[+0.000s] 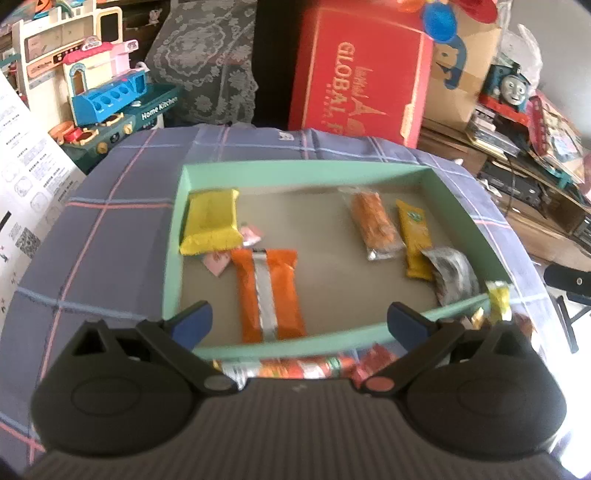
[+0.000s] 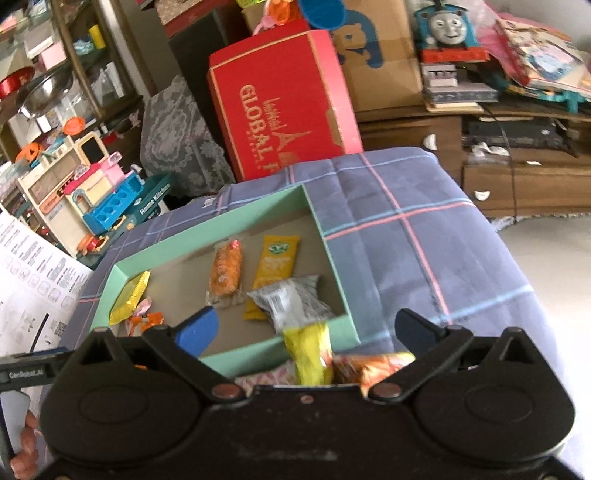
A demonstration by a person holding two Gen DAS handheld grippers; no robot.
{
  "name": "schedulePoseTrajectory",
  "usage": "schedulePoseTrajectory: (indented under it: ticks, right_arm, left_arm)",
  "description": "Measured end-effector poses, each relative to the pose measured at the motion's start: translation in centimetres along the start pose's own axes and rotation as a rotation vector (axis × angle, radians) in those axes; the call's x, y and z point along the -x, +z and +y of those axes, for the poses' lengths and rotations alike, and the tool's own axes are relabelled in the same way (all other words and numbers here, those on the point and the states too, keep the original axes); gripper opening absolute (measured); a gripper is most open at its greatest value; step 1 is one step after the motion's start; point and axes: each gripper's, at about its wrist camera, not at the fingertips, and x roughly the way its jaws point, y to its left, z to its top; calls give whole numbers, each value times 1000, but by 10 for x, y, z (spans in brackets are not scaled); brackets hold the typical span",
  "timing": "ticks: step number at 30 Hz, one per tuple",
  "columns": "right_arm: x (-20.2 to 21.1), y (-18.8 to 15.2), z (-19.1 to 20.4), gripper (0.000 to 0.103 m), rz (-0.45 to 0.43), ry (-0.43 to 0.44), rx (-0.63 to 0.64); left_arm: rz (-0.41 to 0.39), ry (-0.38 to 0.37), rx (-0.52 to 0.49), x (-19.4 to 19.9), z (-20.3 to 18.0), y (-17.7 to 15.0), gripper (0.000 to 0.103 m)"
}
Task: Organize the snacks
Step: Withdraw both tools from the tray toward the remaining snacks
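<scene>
- Left gripper [image 1: 299, 317]: jaws spread wide, nothing between the blue fingertips [image 1: 194, 319], tilted downward.
- Right gripper [image 2: 306, 328]: jaws equally wide, empty, angled downward; fingers [image 2: 27, 448] of a hand at its lower left.

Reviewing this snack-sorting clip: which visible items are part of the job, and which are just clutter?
Job:
green tray
orange packet
yellow packet
silver packet
loose snacks in front of the tray

Clutter:
red box
toy kitchen
toy train
</scene>
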Motion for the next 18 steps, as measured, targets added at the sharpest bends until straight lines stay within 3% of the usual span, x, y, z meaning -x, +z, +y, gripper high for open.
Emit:
schedulePoseTrajectory:
  ticks: [8,18]
  right_arm:
    - [21,-33,-18,103,23,-4,-55]
    - [24,-75,-36,103,82,-30,-143]
  left_arm:
    - [35,14,-61,10,-5,-46,103]
    - [128,18,-14,4,12,-86,103]
